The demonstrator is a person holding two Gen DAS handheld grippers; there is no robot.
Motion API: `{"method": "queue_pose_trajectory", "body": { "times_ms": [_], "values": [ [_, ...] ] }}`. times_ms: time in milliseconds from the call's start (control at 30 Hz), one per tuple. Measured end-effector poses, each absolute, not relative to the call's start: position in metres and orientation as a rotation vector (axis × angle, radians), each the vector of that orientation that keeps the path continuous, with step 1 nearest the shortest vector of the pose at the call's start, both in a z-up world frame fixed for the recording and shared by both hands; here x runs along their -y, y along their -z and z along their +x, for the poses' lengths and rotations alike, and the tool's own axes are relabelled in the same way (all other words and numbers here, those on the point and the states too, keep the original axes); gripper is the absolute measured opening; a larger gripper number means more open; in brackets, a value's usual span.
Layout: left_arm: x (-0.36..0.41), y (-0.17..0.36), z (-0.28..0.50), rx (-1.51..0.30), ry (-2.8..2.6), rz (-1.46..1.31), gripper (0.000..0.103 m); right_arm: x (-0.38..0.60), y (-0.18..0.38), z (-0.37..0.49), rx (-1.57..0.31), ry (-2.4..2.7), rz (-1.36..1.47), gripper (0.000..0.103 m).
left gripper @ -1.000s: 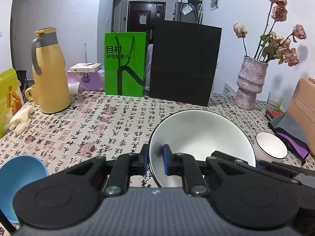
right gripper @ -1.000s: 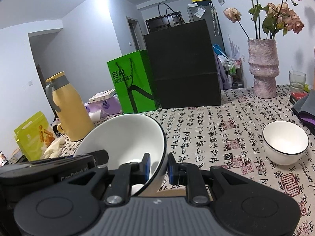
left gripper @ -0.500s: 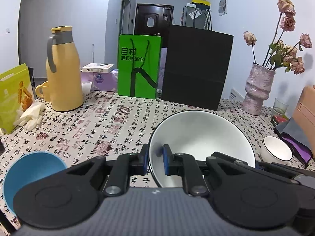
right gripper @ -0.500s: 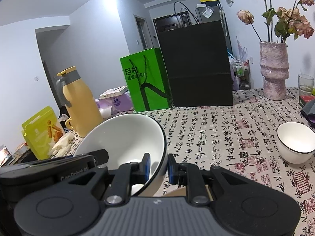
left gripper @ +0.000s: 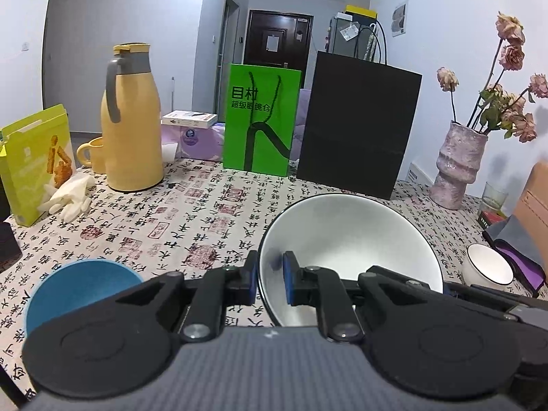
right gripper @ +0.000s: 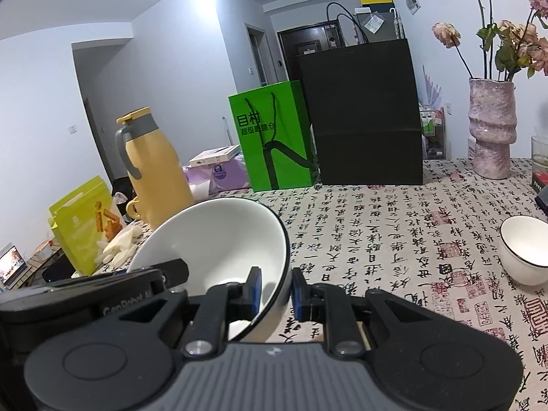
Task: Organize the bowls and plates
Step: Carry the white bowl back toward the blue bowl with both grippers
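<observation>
A large white bowl with a black rim (left gripper: 349,239) is held above the table by both grippers. My left gripper (left gripper: 269,274) is shut on its left rim. My right gripper (right gripper: 275,289) is shut on its right rim; the same bowl (right gripper: 219,239) fills the right wrist view's lower left. A blue bowl (left gripper: 78,291) sits on the table at lower left of the left wrist view. A small white bowl with a black rim (left gripper: 489,269) sits at the right; it also shows in the right wrist view (right gripper: 527,250).
A yellow thermos (left gripper: 132,120), yellow mug (left gripper: 90,154), green snack box (left gripper: 34,161) and white gloves (left gripper: 68,195) stand at left. A green bag (left gripper: 260,116) and black bag (left gripper: 356,126) stand at the back. A pink vase (left gripper: 457,164) and a glass (left gripper: 493,197) stand at right.
Both grippers have risen and pulled back with the large white bowl. More of the table and the blue bowl show now.
</observation>
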State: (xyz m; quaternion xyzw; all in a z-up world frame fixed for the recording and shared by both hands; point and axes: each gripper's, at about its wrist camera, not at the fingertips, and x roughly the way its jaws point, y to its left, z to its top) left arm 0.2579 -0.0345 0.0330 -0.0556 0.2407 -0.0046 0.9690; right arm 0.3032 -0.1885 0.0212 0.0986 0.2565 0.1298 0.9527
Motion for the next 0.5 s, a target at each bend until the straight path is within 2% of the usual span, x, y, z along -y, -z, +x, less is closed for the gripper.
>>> {"method": "queue_pose_trajectory", "body": {
  "times_ms": [500],
  "values": [
    [0.003,-0.036,0.245,-0.464,-0.016,-0.146,0.014,0.157,-0.026,0.297,-0.522,-0.293,0.175,0.017]
  ]
}}
